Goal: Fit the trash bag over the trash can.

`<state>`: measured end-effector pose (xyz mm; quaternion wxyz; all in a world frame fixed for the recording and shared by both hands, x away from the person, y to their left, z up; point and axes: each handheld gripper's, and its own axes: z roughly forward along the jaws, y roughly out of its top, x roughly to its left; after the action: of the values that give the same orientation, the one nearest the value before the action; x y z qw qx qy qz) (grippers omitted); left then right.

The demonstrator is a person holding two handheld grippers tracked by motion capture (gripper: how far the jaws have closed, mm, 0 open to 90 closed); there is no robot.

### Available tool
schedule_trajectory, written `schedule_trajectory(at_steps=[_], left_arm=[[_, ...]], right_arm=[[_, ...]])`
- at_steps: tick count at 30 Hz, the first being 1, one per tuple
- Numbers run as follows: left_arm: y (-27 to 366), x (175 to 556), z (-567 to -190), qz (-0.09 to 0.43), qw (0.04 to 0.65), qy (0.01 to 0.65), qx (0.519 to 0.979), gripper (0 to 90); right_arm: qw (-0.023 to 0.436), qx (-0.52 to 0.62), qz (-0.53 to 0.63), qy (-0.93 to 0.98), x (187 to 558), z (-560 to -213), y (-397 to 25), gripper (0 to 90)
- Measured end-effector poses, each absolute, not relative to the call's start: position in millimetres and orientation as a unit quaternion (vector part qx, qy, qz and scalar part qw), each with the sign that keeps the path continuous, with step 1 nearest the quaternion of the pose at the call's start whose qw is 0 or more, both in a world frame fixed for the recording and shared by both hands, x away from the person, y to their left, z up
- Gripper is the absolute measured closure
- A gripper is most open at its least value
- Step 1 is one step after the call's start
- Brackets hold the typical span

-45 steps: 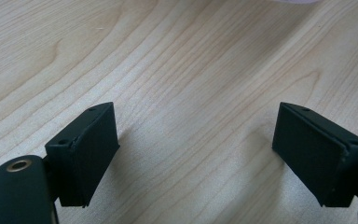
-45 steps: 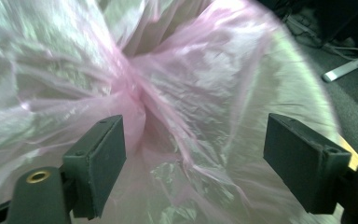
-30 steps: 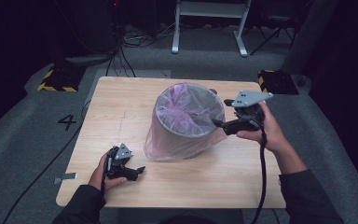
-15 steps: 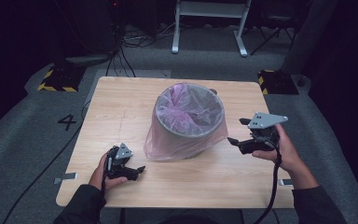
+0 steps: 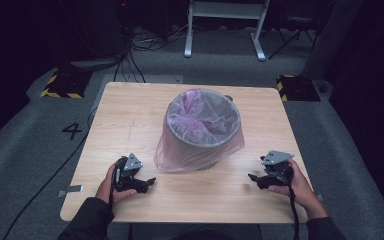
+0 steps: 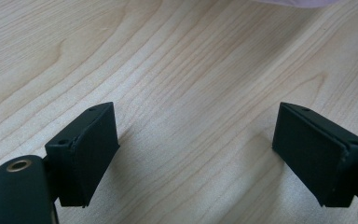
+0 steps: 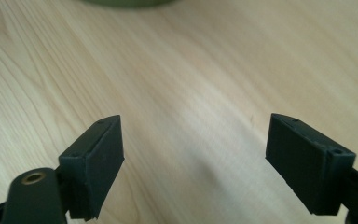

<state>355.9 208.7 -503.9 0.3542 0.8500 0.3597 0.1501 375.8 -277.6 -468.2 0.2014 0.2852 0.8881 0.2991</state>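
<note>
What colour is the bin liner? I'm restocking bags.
Translucent pink, clearest in the high view: bin liner.

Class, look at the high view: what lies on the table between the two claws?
Bare wood only. In the high view, the left claw and right claw rest apart, with the lined bin standing farther back.

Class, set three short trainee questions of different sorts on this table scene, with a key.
1. True or false: the left tongs grip the pink plastic liner.
2. What stands mid-table? A) a round grey bin lined in pink B) a kettle C) a crate
3. Fill in: both tongs rest on the pale wooden ___.

Key: 1 false, both the left and the right tongs are open with nothing between them; 2 A; 3 table.
</note>
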Motion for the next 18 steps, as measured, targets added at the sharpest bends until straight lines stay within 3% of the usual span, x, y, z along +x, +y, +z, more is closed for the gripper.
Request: schedule_trajectory(at_steps=[7,18], left_arm=[[208.5,355.9,-503.9,0.15,0.355,0.36,0.85,13.9],[208.0,356.3,-504.1,0.147,0.356,0.361,0.85,13.7]], right_arm=[[0.169,0.32,0.343,0.867,367.6,-496.9,-294.4,18.1],[0.152,0.342,0.369,0.851,369.7,-503.7,-301.3,14.0]])
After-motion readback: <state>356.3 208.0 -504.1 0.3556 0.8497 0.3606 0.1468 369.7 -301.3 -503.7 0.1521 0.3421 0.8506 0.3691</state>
